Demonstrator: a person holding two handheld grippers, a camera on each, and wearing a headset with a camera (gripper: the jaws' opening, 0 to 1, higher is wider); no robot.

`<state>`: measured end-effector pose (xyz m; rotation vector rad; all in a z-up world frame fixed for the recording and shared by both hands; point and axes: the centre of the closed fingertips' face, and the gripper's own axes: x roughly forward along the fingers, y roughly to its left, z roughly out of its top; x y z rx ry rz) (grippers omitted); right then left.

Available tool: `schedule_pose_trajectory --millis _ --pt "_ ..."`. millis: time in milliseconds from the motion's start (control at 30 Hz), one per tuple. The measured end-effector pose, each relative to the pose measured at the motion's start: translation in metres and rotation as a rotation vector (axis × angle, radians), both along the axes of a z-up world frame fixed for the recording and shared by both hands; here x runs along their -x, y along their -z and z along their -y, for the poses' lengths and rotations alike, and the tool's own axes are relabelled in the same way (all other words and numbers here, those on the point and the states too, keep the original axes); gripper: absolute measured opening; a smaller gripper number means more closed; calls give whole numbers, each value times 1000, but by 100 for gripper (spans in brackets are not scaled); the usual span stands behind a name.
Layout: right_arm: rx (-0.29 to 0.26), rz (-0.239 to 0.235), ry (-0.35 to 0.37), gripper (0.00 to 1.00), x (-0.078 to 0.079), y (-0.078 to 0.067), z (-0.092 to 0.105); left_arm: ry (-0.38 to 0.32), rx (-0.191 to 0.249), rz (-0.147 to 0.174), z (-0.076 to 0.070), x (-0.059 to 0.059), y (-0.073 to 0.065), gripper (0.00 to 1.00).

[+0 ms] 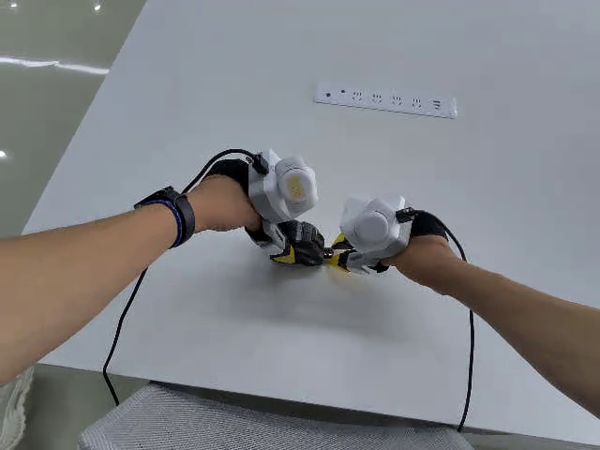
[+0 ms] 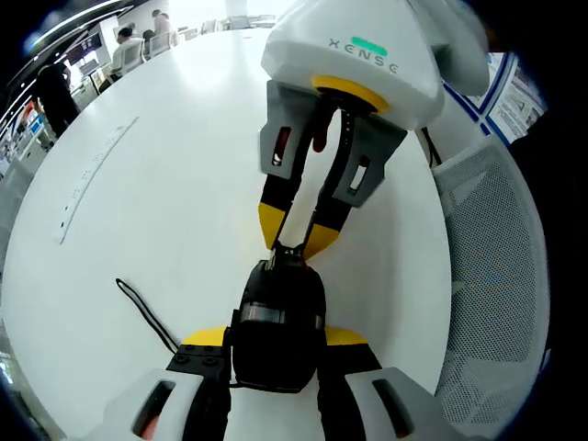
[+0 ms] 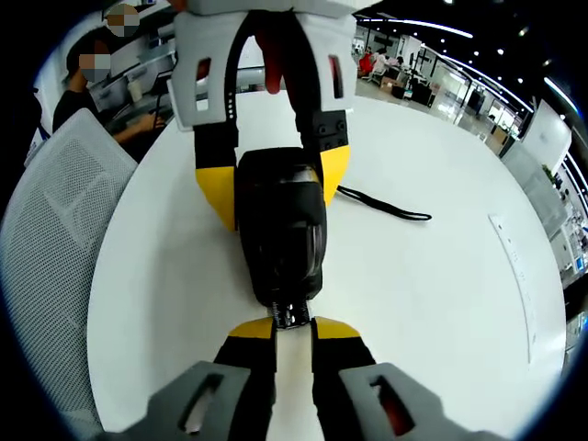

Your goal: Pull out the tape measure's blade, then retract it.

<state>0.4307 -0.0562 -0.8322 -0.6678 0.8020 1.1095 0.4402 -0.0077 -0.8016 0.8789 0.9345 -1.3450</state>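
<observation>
White table [image 1: 281, 347], tape measure [image 2: 276, 322] between left fingers [image 2: 206, 336]

Near, left gripper [image 2: 276, 338] clamped on the black tape measure [image 2: 277, 308], yellow pads [image 2: 207, 336] pressed against both its sides; just beyond, right gripper [image 2: 296, 235] reaching in from the far side, white housing above, yellow tips pinched together on the tape measure's front end; underneath, white table [image 2: 165, 220]; thin black cord [image 2: 147, 312] lying to the left; power strip [image 2: 92, 175] farther left, well apart; grey mesh chair [image 2: 496, 276] at right; people [image 2: 126, 41] standing far off, to the left.
</observation>
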Motion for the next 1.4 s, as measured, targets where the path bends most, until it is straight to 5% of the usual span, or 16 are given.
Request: schedule_pose_trajectory --millis 733,933,1167,1400 --pt "-28 -6 -26 14 2 0 7 0 -42 24 -1 3 1 33" --pt "25 -3 -94 17 6 4 9 4 -49 32 -1 2 1 33" --pt "-4 4 -95 22 3 2 6 3 -47 41 -1 2 2 33" --pt "-16 -23 -64 15 0 3 3 3 -52 39 -1 1 2 33"
